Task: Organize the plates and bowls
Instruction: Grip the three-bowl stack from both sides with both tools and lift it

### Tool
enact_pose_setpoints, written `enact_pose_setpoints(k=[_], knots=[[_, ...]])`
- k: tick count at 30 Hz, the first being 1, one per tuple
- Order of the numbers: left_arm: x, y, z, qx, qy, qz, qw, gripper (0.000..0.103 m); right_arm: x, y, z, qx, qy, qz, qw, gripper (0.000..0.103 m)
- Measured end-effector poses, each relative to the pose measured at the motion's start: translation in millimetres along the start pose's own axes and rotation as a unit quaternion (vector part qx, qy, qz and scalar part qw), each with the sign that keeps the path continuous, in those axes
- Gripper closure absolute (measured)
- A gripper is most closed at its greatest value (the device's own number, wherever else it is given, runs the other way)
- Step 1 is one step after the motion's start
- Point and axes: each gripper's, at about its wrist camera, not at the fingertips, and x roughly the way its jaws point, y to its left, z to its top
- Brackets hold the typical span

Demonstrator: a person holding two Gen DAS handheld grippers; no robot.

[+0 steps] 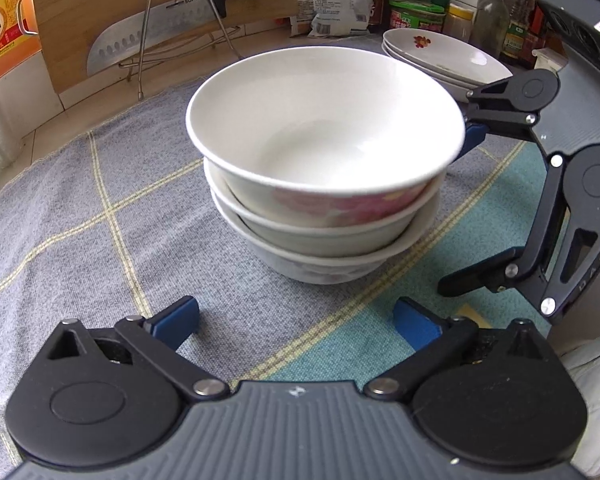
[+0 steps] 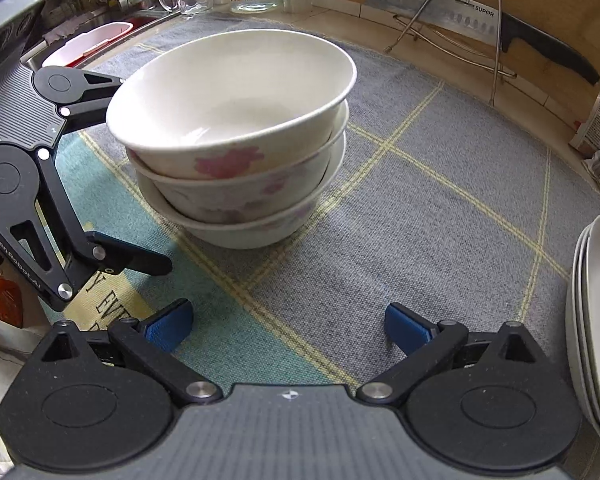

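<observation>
now, with left gripper (image 1: 296, 326) and right gripper (image 2: 288, 326) both gaping empty beside the bowl stack (image 1: 324, 168), could topple its tilted top bowl (image 2: 232, 100) by nudging.

plates (image 2: 598, 320) cut by right edge, bottle labels (image 1: 4, 32) unreadable

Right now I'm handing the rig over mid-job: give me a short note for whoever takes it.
Left gripper: open, empty, low over the mat, facing the bowl stack.
Right gripper: open, empty, facing the stack from the opposite side.
Bowls: three floral bowls nested in one stack on the checked cloth mat; the top one sits tilted.
Plates: stack of white plates on the far edge of the mat, beside the condiment bottles.
Done: bowls and plates each look gathered into a stack.
Left: probably seat the tilted top bowl level; I cannot tell whether either stack still has to go elsewhere.
</observation>
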Motion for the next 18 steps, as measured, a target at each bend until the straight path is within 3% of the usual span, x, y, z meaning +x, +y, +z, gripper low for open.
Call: enact_pose_setpoints(k=[5,13,18], knots=[[-0.6,2.6,-2.2,0.012,-0.012,-0.008,0.9998,0.000,0.3,1.5,-6.2,-0.016,-0.021,0.003,1.000,0.000],[1.5,8.1,-4.0,0.041,-0.042,-0.033,0.9977,0.000,-6.6,-6.8,-38.6,-0.023,-0.116,0.010,0.993,0.000],[3.3,19.8,-0.5,0.067,-0.048,-0.064,0.9946,0.001,-4.6,-4.7,-24.6,-0.004,-0.102,-0.005,0.995,0.000]])
